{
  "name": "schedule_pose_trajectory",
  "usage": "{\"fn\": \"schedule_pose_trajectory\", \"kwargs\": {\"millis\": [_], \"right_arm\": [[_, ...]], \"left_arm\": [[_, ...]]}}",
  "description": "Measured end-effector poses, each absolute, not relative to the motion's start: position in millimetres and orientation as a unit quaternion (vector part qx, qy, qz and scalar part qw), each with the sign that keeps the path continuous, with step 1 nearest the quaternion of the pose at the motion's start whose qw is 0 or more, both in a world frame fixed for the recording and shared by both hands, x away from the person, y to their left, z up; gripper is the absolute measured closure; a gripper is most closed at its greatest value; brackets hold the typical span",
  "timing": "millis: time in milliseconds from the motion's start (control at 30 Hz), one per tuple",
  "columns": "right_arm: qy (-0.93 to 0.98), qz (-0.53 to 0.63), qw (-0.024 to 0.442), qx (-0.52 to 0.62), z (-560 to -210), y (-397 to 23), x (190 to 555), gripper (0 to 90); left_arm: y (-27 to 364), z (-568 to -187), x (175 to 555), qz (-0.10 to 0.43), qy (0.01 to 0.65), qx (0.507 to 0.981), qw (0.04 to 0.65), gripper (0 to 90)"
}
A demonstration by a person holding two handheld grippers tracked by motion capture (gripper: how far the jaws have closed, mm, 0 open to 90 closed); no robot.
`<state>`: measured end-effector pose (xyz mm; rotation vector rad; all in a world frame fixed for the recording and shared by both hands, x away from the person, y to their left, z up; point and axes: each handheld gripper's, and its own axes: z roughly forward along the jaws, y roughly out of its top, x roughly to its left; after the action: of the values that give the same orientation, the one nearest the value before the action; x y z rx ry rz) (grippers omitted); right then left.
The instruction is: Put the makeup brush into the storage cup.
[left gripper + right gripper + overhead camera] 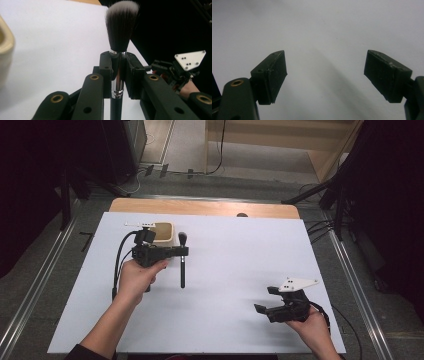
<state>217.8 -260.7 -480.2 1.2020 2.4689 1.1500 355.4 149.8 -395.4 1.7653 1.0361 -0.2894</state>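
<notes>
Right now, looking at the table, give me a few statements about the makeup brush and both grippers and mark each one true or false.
1. The left gripper is clamped on the makeup brush. True.
2. It grips the brush by its bristles. False: the pads press on the shiny metal ferrule below them.
3. The right gripper holds a second brush. False: its jaws stand wide open with nothing between them.
4. A cream-coloured container stands beside the left gripper. True.
</notes>
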Motion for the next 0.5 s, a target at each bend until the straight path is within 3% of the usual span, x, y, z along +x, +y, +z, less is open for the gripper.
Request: {"fn": "schedule_pose_trajectory", "kwargs": {"millis": [500], "right_arm": [[0.826,0.383,0.086,0.404,-480,-260,217,19.7]], "left_arm": [[162,-378,364,-0.027,0.424,0.729,0.536,78.6]]}}
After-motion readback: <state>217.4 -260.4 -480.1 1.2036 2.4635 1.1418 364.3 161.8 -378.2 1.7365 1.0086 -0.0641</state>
